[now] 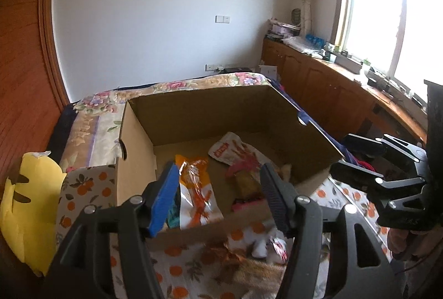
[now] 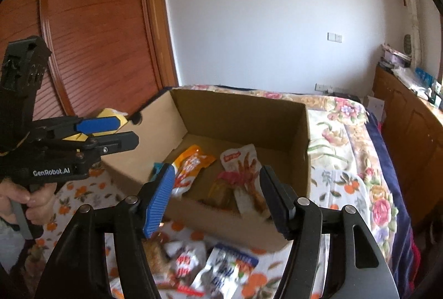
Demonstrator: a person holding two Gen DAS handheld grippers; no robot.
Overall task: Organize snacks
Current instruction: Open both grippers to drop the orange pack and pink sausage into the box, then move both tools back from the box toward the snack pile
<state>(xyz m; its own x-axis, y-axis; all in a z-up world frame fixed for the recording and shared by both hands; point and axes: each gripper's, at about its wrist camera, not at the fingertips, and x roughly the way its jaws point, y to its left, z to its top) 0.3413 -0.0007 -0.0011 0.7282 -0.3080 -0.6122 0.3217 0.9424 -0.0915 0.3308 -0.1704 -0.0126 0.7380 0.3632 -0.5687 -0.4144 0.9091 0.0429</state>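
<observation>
Snacks occupy two zones. Inside the open brown cardboard box (image 1: pixel 210 108), which rests on the bed covered by an orange-print white sheet (image 1: pixel 91 188), lie an orange-and-white foil snack pouch (image 1: pixel 198 188), a white pouch with red print (image 1: pixel 235 151) and a brown snack bar in red wrapping (image 1: pixel 246 177). Outside the box, on the sheet just in front of its near wall, lie further loose packets, including a blue-and-white packet (image 2: pixel 229 268) (blurred; print unreadable).

Left claw (image 1: pixel 218 196): jaws stand apart, nothing between them, hovering above the near wall of the box. Right claw (image 2: pixel 218 199): jaws likewise apart and empty, above the same wall. Each claw appears in the other's view, held by a hand (image 2: pixel 25 202). A yellow cushion (image 1: pixel 30 210) lies left of the box.
</observation>
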